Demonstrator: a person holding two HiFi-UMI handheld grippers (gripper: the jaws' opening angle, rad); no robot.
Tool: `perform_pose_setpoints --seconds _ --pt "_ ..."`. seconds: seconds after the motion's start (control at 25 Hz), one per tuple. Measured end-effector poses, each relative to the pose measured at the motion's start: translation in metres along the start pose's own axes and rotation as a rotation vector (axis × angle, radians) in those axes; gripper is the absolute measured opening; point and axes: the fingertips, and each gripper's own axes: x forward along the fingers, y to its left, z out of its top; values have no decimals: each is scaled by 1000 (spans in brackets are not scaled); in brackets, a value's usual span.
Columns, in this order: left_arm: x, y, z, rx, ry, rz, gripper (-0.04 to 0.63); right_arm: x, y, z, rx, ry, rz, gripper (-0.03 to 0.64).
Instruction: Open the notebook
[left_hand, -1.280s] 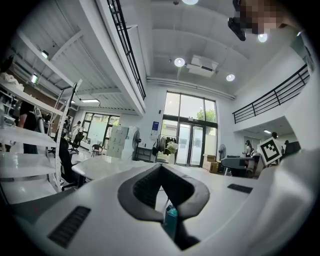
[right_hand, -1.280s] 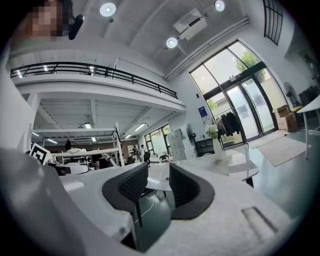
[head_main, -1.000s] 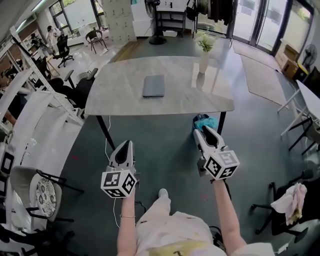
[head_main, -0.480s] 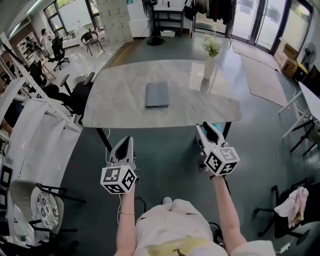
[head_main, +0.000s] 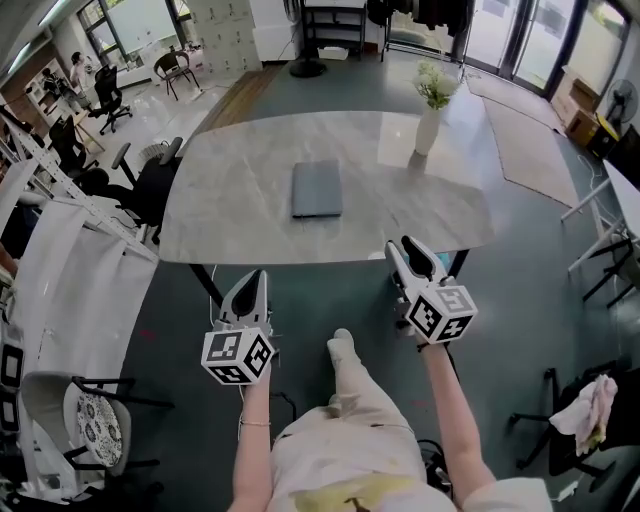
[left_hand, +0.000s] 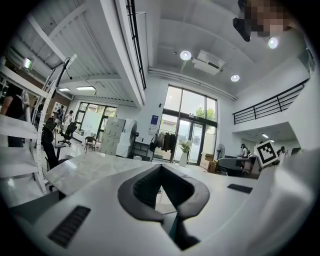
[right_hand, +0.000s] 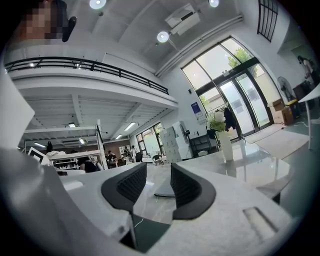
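- Nothing of the task is done: the grey notebook (head_main: 317, 189) lies closed and flat near the middle of the marble-look table (head_main: 240, 225), cover down, untouched.
- I hold both grippers short of the table's near edge, well apart from the notebook; by my reading the whole approach, the grip on the cover and the lift are left to do.
- The left gripper (head_main: 257, 277) has its jaw tips meeting, with nothing between them.
- The right gripper (head_main: 405, 247) has its jaws a little apart and empty; its own view frames the notebook in the gap, far off on the tabletop.
- Only 1 other thing stands on the table: a white vase of flowers (head_main: 430, 120) toward the far right corner, well apart from the notebook.
- Around it, a dark grey floor (head_main: 330, 300), office chairs (head_main: 150, 185) at the left, glass doors and a rug (head_main: 535, 150) beyond; my foot (head_main: 342, 347) is forward between the grippers.
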Motion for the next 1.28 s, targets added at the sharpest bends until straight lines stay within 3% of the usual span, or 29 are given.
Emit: perform_pose_setpoints --seconds 0.64,1.28 --pt "147 89 -14 -94 103 60 0 173 -61 -13 25 127 24 135" --pt "252 129 -47 -156 234 83 0 283 -110 -54 118 297 70 135"
